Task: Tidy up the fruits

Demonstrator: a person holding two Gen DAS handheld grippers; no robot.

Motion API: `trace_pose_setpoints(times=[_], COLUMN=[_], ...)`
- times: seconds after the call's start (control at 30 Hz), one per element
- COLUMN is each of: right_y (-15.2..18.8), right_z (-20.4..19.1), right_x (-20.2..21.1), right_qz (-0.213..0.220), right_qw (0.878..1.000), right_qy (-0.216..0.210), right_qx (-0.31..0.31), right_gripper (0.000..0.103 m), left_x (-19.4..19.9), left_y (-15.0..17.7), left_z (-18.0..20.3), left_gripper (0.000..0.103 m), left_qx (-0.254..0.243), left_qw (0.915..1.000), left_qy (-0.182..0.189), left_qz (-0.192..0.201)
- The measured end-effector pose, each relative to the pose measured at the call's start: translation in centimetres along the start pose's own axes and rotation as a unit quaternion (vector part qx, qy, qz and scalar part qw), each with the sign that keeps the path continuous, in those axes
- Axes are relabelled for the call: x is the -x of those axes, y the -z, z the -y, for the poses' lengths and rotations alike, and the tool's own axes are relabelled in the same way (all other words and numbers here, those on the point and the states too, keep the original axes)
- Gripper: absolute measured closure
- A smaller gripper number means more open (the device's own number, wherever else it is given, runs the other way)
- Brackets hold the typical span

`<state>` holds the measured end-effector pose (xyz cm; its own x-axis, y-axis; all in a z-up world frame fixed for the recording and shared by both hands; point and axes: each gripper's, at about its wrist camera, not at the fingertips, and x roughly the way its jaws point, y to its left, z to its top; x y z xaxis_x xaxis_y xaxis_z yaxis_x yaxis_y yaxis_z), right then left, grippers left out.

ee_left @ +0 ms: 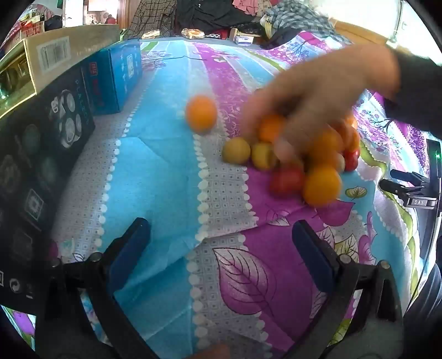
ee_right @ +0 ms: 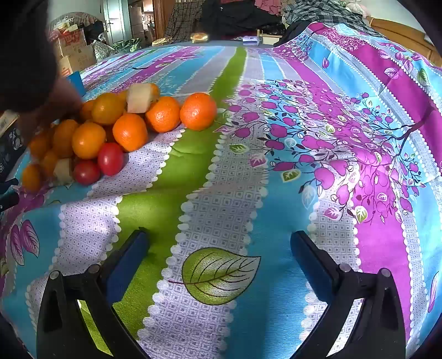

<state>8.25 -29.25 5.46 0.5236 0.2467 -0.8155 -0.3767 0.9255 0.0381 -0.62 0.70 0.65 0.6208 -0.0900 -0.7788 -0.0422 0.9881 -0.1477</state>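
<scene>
Jaws of both the left gripper (ee_left: 221, 243) and right gripper (ee_right: 219, 248) stand wide and empty over the patterned cloth-covered surface (ee_right: 221, 193), apparently waiting. A bare hand (ee_left: 317, 110) rests on the heap of round orange, yellow and red fruits (ee_right: 110, 132), probably still arranging it; one orange fruit (ee_left: 201, 113) lies just apart.

Both wrist views look steeply down, close over the bedspread (ee_right: 221, 171), sharing the fruit pile (ee_left: 304, 160)

Lived-in home room, patterned bedsheet (ee_right: 276, 193), heaped clothes (ee_left: 221, 13), cardboard boxes (ee_right: 77, 52), door (ee_right: 116, 19)
</scene>
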Motion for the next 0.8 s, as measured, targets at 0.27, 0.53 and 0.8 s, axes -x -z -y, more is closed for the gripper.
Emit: trace_pose_setpoints(times=[0.27, 0.53, 0.8], right_y=[-0.02, -0.07, -0.07], right_z=[0.03, -0.08, -0.07], right_x=[0.00, -0.03, -0.02], right_qz=[-0.001, -0.002, -0.002], right_qw=[1.000, 1.000, 1.000], right_qy=[0.001, 0.001, 0.001], right_qx=[0.000, 0.001, 0.001], right_gripper=[0.000, 0.000, 0.000], left_x=[0.04, 0.01, -0.13], left_y=[0.02, 0.11, -0.07], left_z=[-0.17, -0.43, -0.57], left_gripper=[0.000, 0.000, 0.000], left_qx=[0.002, 0.003, 0.005], left_qw=[1.0000, 1.0000, 0.9999], left_qy=[0.005, 0.007, 0.011], left_qz=[0.001, 0.003, 0.002])
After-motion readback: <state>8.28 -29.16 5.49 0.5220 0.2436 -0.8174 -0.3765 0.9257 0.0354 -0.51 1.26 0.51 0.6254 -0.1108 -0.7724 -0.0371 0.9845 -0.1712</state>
